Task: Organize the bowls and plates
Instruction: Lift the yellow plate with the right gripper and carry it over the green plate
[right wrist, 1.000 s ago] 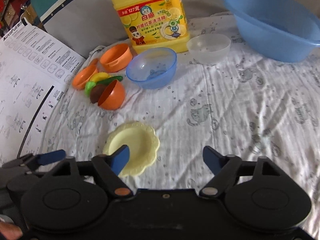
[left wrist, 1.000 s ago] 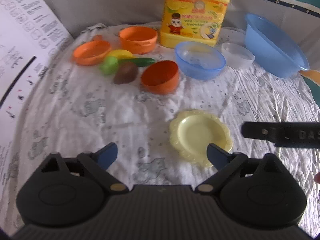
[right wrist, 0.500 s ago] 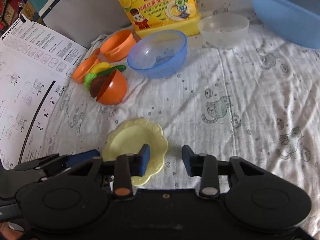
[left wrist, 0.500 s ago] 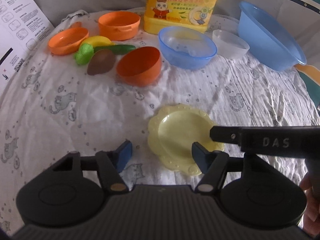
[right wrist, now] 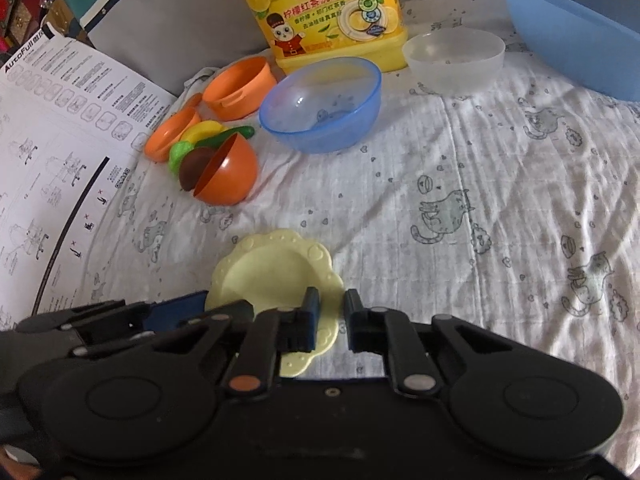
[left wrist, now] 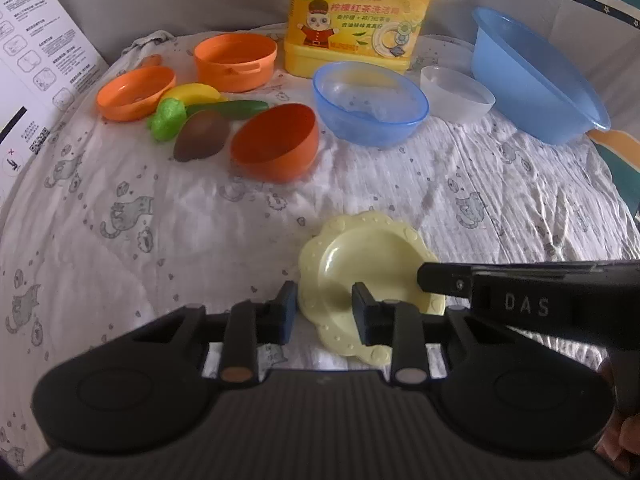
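We found the pale yellow plate (left wrist: 362, 268) lying flat on the cat-printed cloth (left wrist: 120, 216), close in front of both tools and well apart from the other dishes; the left gripper (left wrist: 325, 306) had its jaws just closing astride the plate's near rim, one pad outside the edge and one over the well, though we could not tell whether they pinched it yet; the right gripper (right wrist: 331, 316) had likewise been closing and stood almost shut at the scalloped edge on the other side, its hold equally unclear. We judged the plate light, thin, stiff plastic, somewhat slick, so the raised rim seemed the only place to take it, with the soft cloth liable to bunch beneath. Counted: one yellow plate; one tilted orange bowl (left wrist: 276, 142); one blue bowl (left wrist: 370, 106); one clear bowl (left wrist: 456, 94); one large blue basin (left wrist: 532, 80); one orange pot (left wrist: 236, 62) and one orange pan (left wrist: 134, 94); four toy foods; one detergent bottle (left wrist: 356, 16).
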A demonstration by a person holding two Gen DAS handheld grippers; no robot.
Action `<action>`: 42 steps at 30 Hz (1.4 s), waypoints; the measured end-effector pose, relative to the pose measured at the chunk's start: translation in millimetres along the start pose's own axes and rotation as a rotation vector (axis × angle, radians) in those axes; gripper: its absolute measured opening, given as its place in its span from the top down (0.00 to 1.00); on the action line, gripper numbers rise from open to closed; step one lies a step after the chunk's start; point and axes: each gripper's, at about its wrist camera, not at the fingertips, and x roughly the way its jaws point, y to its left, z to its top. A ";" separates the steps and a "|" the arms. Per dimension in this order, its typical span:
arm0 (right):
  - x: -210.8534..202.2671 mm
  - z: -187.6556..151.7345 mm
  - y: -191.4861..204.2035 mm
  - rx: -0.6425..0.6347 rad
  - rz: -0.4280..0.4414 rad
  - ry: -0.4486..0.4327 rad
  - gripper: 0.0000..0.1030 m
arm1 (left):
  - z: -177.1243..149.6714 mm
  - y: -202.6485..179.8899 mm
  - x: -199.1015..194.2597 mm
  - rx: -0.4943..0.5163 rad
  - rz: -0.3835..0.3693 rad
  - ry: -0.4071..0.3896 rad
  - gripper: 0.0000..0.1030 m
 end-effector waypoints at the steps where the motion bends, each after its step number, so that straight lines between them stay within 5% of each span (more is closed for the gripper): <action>1: -1.1 -0.6 0.4 -0.003 -0.002 0.000 0.87 | -0.3 -0.6 0.0 0.004 0.001 0.002 0.72; 27: -87.8 -31.6 37.8 -0.039 0.040 -0.044 0.87 | -34.5 0.2 -96.8 0.017 0.017 -0.057 0.75; 42: -97.0 -83.7 88.0 -0.105 0.120 0.073 0.87 | -95.8 40.5 -143.8 -0.004 0.059 -0.006 0.75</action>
